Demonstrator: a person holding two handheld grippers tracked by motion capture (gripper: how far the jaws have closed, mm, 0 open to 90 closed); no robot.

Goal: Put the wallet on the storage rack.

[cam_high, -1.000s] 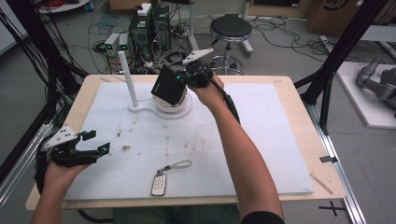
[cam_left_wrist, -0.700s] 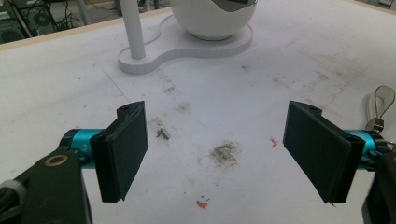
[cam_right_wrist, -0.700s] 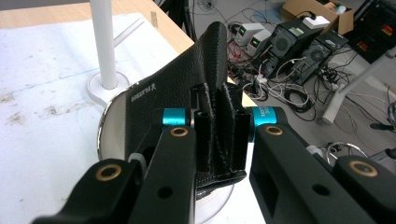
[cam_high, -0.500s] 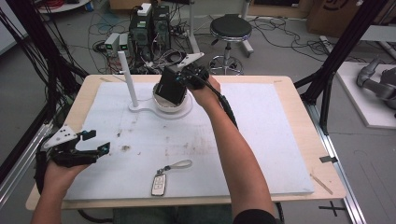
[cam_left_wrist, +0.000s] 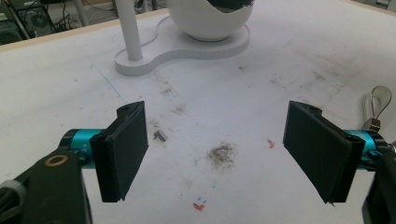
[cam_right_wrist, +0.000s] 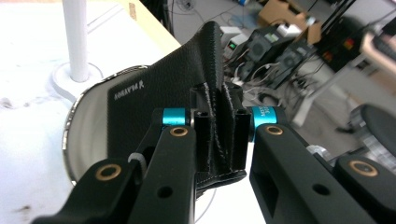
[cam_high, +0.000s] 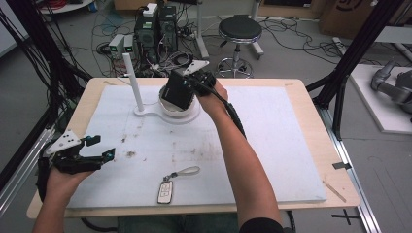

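The right gripper (cam_right_wrist: 219, 140) clamps a black leather wallet (cam_right_wrist: 159, 102) (folded edge pinched) over the white bowl (cam_high: 179, 108). The left gripper (cam_left_wrist: 217, 154) hovers wide open above the desk (cam_high: 291, 145), holding nothing.

The right arm reaches far forward, its claw (cam_high: 187, 87) tipped downward with the jaws pinched tight on a black wallet (cam_right_wrist: 187, 88) (folded edge squeezed between the pads). The left hand (cam_high: 60, 177) rests low at the near left, its claw (cam_left_wrist: 224, 149) level, jaws spread wide, nothing between them.
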